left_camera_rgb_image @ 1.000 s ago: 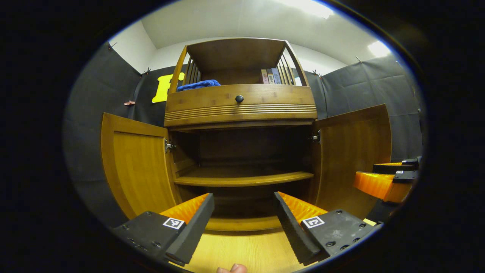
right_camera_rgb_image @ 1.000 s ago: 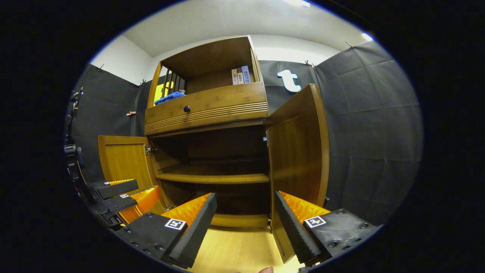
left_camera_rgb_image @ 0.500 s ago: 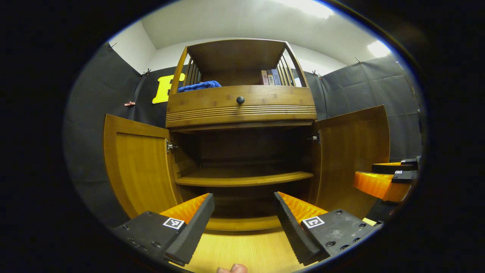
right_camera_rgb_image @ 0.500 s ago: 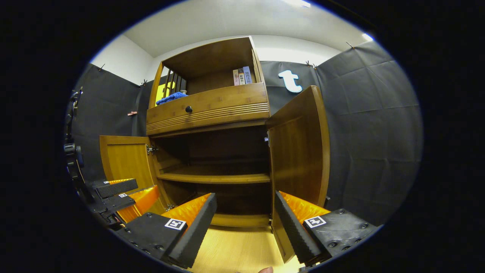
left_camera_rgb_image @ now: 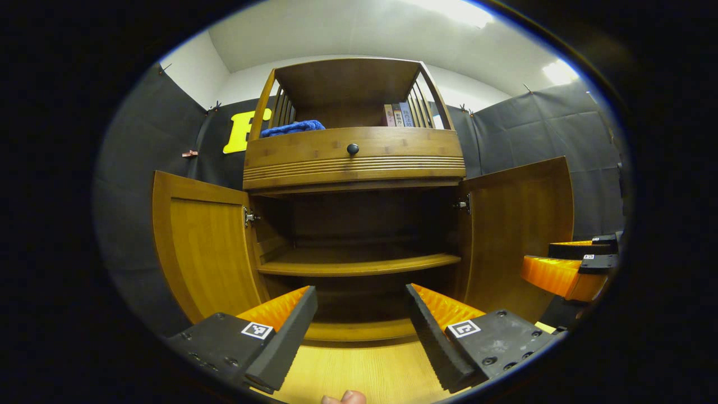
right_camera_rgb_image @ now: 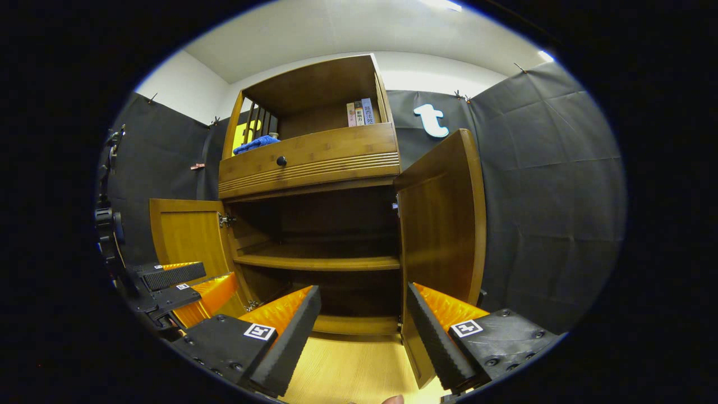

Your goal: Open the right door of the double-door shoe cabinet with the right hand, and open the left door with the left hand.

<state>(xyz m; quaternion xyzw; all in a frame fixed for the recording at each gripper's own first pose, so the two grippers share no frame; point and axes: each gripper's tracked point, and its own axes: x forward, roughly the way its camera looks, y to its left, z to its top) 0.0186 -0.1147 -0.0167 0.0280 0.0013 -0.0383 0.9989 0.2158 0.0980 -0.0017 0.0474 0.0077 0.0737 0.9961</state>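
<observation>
In the left gripper view, the brown bamboo shoe cabinet (left_camera_rgb_image: 354,163) stands straight ahead of the left gripper (left_camera_rgb_image: 359,320), whose two fingers are spread wide apart with nothing between them, held low over the pale wooden floor (left_camera_rgb_image: 359,373). Ahead and to the left of its left finger, the cabinet's left door (left_camera_rgb_image: 205,247), a flat wooden panel, is swung fully outward on its metal hinge (left_camera_rgb_image: 248,216). Directly beyond the gap between the fingers lies the dark open compartment with a curved wooden shelf (left_camera_rgb_image: 359,264) across it. Above that sits a ribbed drawer front with a small round black knob (left_camera_rgb_image: 353,148), and on the open top level a crumpled blue cloth (left_camera_rgb_image: 291,127) rests at the left and a few upright books (left_camera_rgb_image: 396,114) at the right. Ahead and to the right of the right finger, the right door (left_camera_rgb_image: 519,235) also stands open. Farther right, near the edge, the right gripper (left_camera_rgb_image: 572,266) appears, just beside that door but apart from it. A fingertip (left_camera_rgb_image: 343,398) of the person shows at the bottom edge.

In the right gripper view, the left gripper (right_camera_rgb_image: 179,286) shows low at the left, in front of the left door (right_camera_rgb_image: 188,235). The right gripper (right_camera_rgb_image: 362,325) has its fingers wide apart and holds nothing; the right door (right_camera_rgb_image: 443,224) stands edge-on just ahead of its right finger, not touched.
</observation>
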